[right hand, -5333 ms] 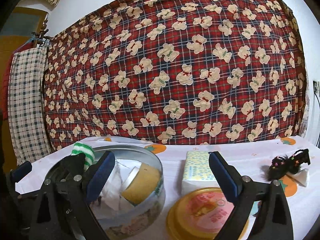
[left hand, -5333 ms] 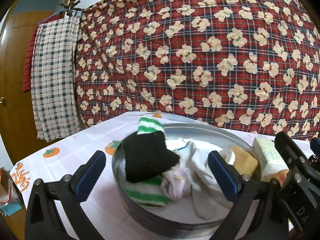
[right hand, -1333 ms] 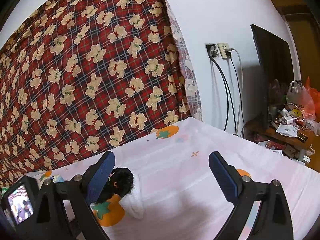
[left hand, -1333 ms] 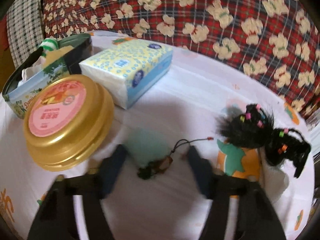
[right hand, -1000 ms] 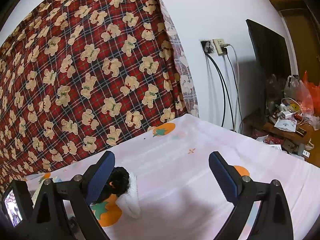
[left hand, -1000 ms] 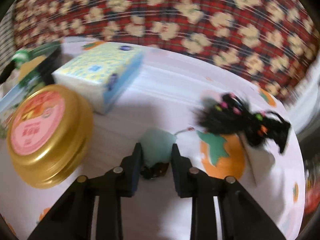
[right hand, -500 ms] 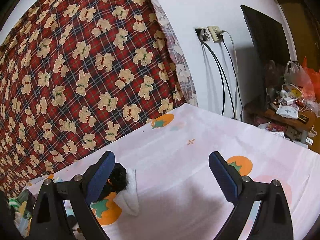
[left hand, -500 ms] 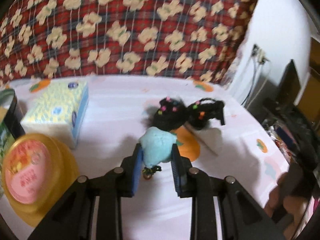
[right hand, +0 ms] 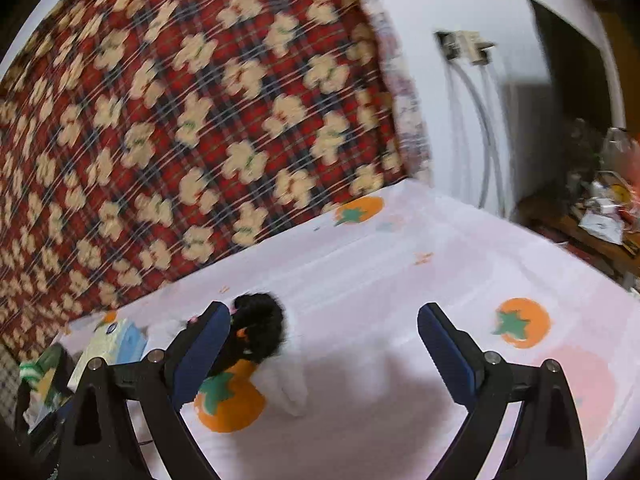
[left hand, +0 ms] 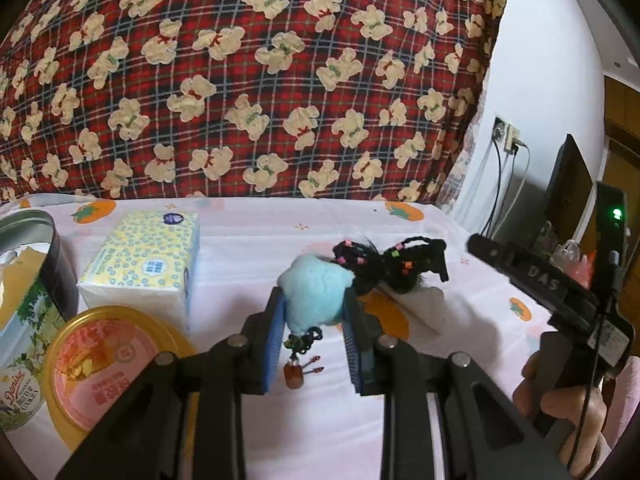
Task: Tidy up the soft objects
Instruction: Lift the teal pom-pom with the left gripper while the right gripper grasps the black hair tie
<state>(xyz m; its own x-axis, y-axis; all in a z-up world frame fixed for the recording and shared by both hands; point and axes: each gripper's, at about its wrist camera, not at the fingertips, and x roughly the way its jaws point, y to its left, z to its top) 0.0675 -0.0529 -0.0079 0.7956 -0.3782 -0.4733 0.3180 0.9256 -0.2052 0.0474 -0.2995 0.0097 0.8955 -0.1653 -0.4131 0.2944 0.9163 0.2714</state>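
One plush (left hand: 314, 298), lifted off the table (left hand: 460, 400) since a second ago, sits clenched in my left claw (left hand: 312, 320); tin (left hand: 36, 280) next. My right claw (right hand: 324, 344) gapes, idle.

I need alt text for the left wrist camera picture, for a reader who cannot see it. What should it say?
The left tool is closed on a light blue plush charm, held above a white tablecloth with orange fruit prints. To its left are a tissue pack, a gold lid and an open cookie tin; behind it lies a black beaded hair piece.
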